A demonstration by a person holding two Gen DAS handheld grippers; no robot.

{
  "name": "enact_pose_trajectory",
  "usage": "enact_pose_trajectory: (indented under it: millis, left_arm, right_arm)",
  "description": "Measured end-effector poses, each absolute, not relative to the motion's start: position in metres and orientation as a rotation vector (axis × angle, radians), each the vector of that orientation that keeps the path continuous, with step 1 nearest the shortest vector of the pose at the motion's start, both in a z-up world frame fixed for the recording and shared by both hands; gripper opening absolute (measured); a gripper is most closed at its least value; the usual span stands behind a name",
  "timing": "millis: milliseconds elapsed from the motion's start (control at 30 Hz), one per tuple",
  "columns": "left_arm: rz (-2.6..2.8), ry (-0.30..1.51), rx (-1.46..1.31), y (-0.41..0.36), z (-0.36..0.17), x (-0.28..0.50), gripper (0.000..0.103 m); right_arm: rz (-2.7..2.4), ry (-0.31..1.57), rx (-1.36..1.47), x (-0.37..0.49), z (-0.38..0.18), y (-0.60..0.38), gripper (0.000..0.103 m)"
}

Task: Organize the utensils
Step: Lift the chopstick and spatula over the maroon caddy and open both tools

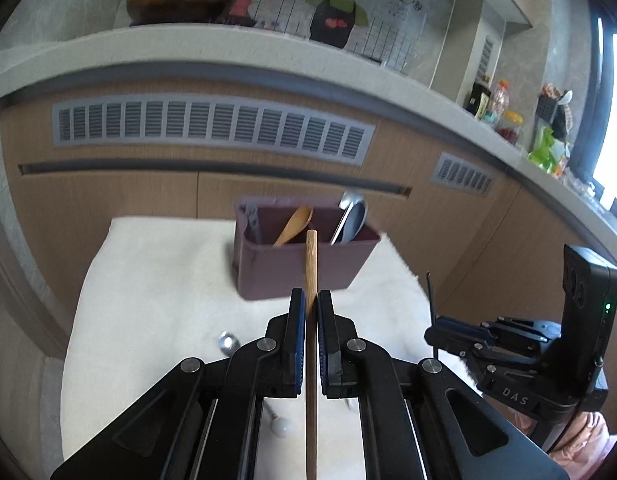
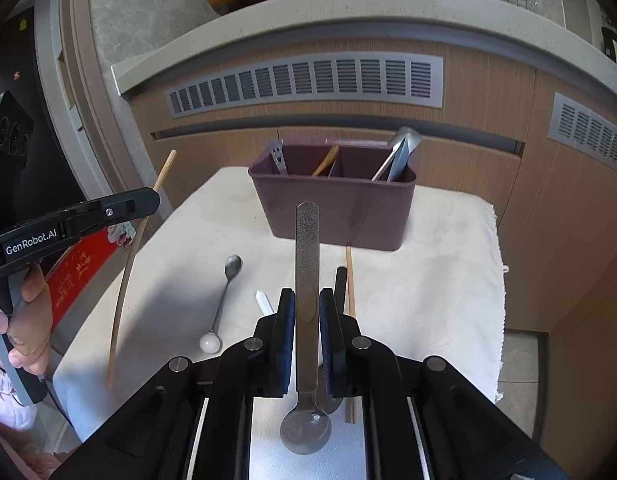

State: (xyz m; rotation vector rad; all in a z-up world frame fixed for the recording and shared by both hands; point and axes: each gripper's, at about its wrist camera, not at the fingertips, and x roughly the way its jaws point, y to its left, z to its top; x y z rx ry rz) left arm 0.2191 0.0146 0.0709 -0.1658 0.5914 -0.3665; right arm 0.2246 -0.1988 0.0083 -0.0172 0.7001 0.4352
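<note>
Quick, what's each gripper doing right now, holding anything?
Left gripper: closed on a wooden chopstick.
Right gripper: closed on the handle of a metal spoon, bowl end toward the camera.

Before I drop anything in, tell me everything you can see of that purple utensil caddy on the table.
The purple plastic utensil caddy is a rectangular open-topped bin with rounded corners, upright at the far end of the white cloth-covered table. A divider splits it into compartments. In the right wrist view, a slotted metal utensil leans at the left end, a wooden spoon beside the divider, and metal spoons in the right compartment. A wooden chopstick lies on the cloth with its tip near its base. Neither gripper touches it.
</note>
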Motion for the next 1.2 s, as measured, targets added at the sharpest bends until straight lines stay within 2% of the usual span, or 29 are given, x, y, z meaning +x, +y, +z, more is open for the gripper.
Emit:
enact_pose_trajectory:
  millis: [133,367,500,633,833,1200]
  left_arm:
    - [-0.387,0.482,-0.154,0.006,0.108,0.224,0.006]
    - [-0.427,0.154,-0.124,-0.01,0.204,0.251,0.006]
    - [-0.422,0.078,-0.144,-0.01,0.22,0.278,0.006]
    - [-0.396,0.061,-0.169,-0.007,0.209,0.311,0.006]
    - [-0.378,0.09,-0.188,-0.005,0.172,0.362,0.006]
    - [-0.36,0.259,-0.191,-0.011,0.091,0.415,0.006]
  right_arm:
    - [0.423,0.604,-0.01,0.226,0.042,-0.203,0.011]
    - [0.359,0.283,-0.007,0.249,0.151,-0.216,0.011]
    - [0.334,0.197,0.022,0.277,0.181,-0.219,0.011]
    - [0.335,0.191,0.041,0.306,0.174,-0.218,0.011]
    - [0.347,0.266,0.035,0.35,0.135,-0.207,0.011]
    - [0.354,0.414,0.061,0.407,0.057,-0.195,0.011]
